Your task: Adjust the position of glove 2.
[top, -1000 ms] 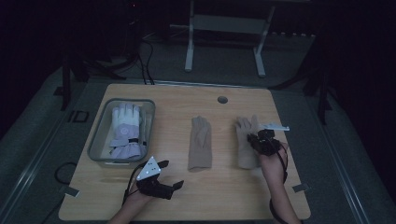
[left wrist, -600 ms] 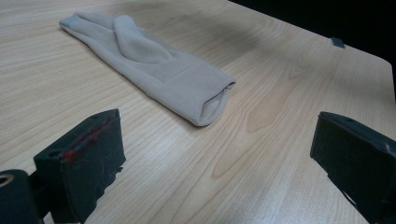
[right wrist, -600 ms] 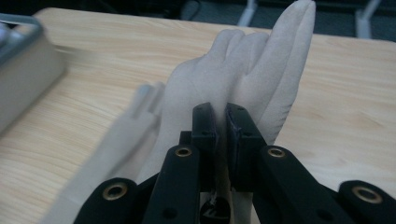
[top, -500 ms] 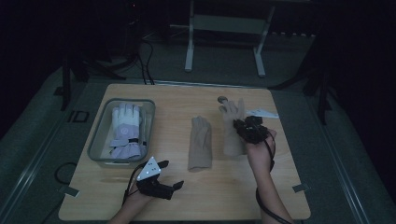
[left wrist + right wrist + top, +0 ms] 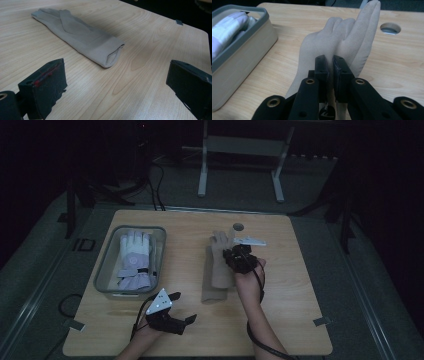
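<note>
We see the right gripper (image 5: 239, 257) with its jaws pressed together on a beige glove (image 5: 342, 42), pinching it near the middle of the wooden table (image 5: 300, 310), over a second beige glove (image 5: 82, 37) lying flat there. Our left gripper (image 5: 175, 317) rests near the table's front edge, jaws spread wide with nothing between them. At the table's left, a grey bin (image 5: 107, 265) holds white gloves (image 5: 134, 260).

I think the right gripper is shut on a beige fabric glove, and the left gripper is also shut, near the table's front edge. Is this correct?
Not quite: the left gripper is open, its jaws wide apart in the left gripper view. The right gripper is indeed shut on the beige fabric glove.
</note>
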The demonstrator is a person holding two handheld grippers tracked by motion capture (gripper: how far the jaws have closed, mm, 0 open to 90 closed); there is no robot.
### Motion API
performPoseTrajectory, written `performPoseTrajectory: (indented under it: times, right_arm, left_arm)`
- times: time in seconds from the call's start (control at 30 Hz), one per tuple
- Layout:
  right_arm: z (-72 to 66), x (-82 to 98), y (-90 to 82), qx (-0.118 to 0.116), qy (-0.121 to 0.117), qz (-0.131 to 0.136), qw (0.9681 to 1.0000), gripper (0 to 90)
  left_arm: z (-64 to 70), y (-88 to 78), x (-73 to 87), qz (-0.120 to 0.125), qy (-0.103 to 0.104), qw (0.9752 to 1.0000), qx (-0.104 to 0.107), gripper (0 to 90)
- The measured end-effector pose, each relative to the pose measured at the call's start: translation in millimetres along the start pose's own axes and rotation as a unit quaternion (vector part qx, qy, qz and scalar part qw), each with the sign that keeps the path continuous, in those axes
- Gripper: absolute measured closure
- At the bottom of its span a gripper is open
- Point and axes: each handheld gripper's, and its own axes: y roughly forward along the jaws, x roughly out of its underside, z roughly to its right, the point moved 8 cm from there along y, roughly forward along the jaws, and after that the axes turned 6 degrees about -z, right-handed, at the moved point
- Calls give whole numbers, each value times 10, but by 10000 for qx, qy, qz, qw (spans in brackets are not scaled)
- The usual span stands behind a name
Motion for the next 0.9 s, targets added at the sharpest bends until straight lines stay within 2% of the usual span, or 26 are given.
performPoseTrajectory:
  times: [0.2, 0.3, 0.43, 0.5, 0.77, 0.9]
  right_arm:
    - [-99, 135, 221, 23, 17, -161, 9999, 828]
    - [-101, 235, 329, -47, 118, -294, 9995, 827]
    - [-102, 346, 455, 6, 155, -458, 9988, 822]
    - [-103, 404, 512, -44, 224, -556, 9982, 816]
    - [-106, 557, 633, -75, 257, -758, 9968, 777]
    - [-99, 630, 699, -98, 203, -881, 9959, 709]
  left_arm:
    - [0, -5, 1, -10, 1, 10000, 22, 31]
    - [-1, -7, 1, -5, 0, 10000, 29, 31]
    - [1, -8, 1, -7, 8, 10000, 27, 31]
    - [0, -8, 0, -2, 0, 10000, 34, 31]
    - [6, -8, -3, 18, 53, 10000, 12, 31]
    - [14, -7, -1, 3, 20, 10000, 50, 31]
